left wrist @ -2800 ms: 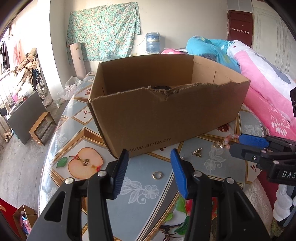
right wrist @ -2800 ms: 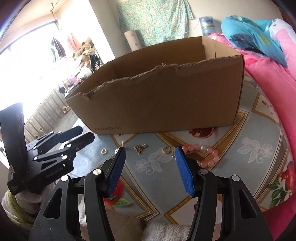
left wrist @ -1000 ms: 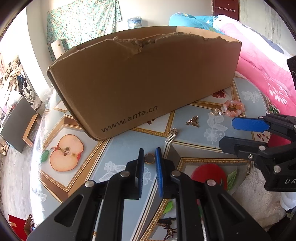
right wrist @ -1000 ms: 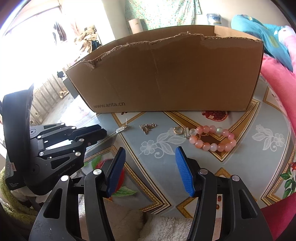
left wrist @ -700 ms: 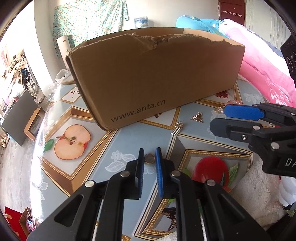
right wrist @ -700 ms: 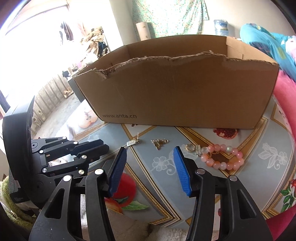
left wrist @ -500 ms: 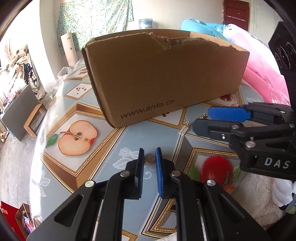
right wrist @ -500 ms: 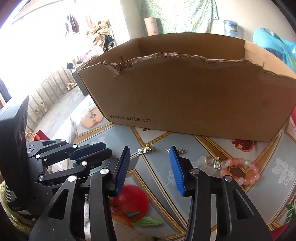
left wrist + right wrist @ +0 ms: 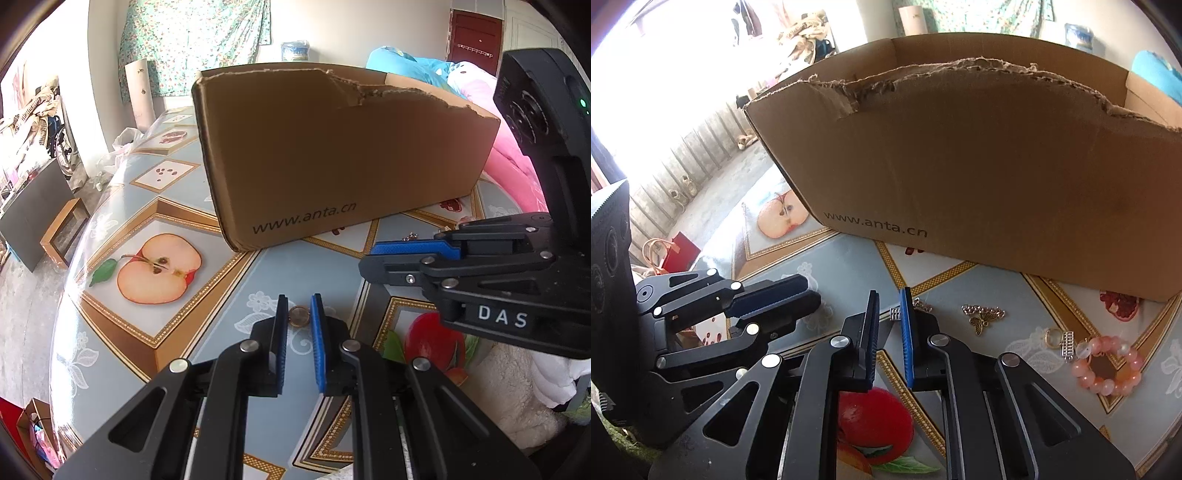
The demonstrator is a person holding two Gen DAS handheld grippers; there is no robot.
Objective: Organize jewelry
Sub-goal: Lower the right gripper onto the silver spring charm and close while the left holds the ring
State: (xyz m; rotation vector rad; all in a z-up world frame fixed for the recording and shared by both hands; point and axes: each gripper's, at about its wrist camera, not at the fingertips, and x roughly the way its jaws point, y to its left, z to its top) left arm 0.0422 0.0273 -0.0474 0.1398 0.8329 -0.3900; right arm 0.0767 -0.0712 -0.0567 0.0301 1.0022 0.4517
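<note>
My left gripper (image 9: pixel 298 314) is shut on a small gold ring (image 9: pixel 299 316), held just above the table in front of the brown cardboard box (image 9: pixel 332 155). My right gripper (image 9: pixel 888 306) has closed around a small silver crystal charm (image 9: pixel 896 314) lying on the table in front of the box (image 9: pixel 979 162). In the right wrist view a gold butterfly charm (image 9: pixel 982 319), a gold ring with a silver charm (image 9: pixel 1057 338) and a pink bead bracelet (image 9: pixel 1106 363) lie to the right. The right gripper also shows in the left wrist view (image 9: pixel 373 256).
The table has a glossy fruit-patterned cover (image 9: pixel 159 269). Pink bedding (image 9: pixel 517 162) lies behind the box at the right. A white fluffy cloth (image 9: pixel 517 391) sits at the table's near right edge. The floor drops away at the left.
My right gripper has moved left and forward to the silver charm and its jaws have closed from wide open. My left gripper stays shut on the ring and has turned slightly left.
</note>
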